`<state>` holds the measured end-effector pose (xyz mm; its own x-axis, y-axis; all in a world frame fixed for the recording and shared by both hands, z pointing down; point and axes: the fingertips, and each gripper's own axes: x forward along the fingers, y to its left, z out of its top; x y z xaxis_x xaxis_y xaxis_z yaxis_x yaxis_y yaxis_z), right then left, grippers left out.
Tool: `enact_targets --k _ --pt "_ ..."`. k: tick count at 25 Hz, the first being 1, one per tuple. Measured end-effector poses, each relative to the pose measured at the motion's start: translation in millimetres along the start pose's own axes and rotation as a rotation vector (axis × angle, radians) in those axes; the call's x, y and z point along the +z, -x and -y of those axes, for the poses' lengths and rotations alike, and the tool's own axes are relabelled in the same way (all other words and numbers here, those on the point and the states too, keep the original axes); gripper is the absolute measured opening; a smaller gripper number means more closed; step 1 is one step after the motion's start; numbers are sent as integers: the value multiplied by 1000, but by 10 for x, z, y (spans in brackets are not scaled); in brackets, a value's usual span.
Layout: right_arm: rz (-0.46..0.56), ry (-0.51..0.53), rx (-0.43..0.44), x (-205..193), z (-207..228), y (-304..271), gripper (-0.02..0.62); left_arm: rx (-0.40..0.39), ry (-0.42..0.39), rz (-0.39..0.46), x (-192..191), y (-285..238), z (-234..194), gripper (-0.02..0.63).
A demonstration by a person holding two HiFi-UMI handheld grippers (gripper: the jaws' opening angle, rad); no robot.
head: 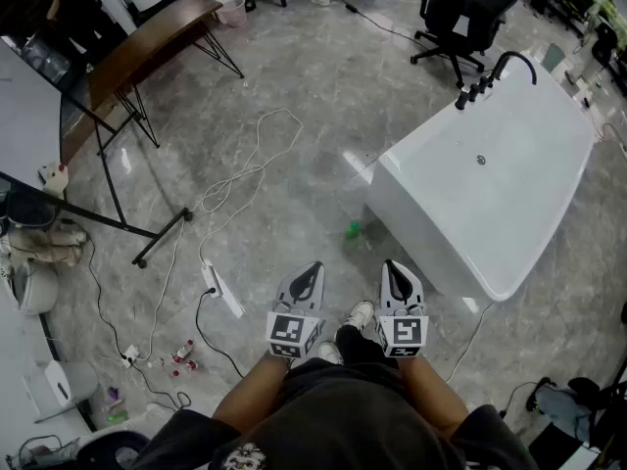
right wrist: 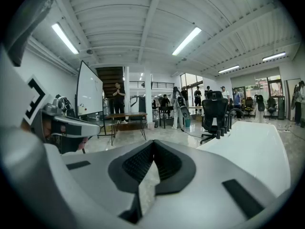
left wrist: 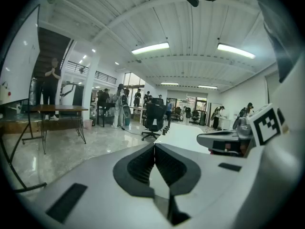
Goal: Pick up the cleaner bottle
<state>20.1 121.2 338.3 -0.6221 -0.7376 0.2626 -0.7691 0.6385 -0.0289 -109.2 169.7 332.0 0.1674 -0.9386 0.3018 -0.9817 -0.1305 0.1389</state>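
Tightly, ribbed black pads (left wrist: pixel 142 168) meet on left tool (left wrist: pixel 155 145) and right tool (right wrist: pixel 152 142).

I see a white tub (head: pixel 509 164) on the grey floor (head: pixel 323 86), with a black tap (head: pixel 495 71) on its far rim. Just beyond that end of the tub stands a black office chair (head: pixel 460 13). Well left of the tub is a wooden table (head: pixel 147 42) on thin black legs, with a pink bin (head: pixel 232 11) at its far end. Between table and tub a white cable (head: pixel 245 169) loops over the floor toward a power strip (head: pixel 221 290). Further left of the tub lie small red bits (head: pixel 182 352); I can't tell what they are. A whiteboard (right wrist: pixel 89 95) stands far left of the tub.
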Motion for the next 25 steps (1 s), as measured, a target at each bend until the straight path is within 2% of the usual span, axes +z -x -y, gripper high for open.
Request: enact_targets --k 6,13,19,25 --pt "-10 -11 -15 -26 394 -502 18 -20 -7 -29 10 -712 -119 6" --pt "-38 -38 -83 -205 583 -941 18 -118 -53 -60 -73 -1416 -320 6" --pt "-43 -31 -124 -632 687 -1409 18 -189 -82 -87 -695 -1929 -539 6" --pt "-59 -24 -148 -1681 787 -1862 18 -222 -89 -104 -1744 -2516 -763 8"
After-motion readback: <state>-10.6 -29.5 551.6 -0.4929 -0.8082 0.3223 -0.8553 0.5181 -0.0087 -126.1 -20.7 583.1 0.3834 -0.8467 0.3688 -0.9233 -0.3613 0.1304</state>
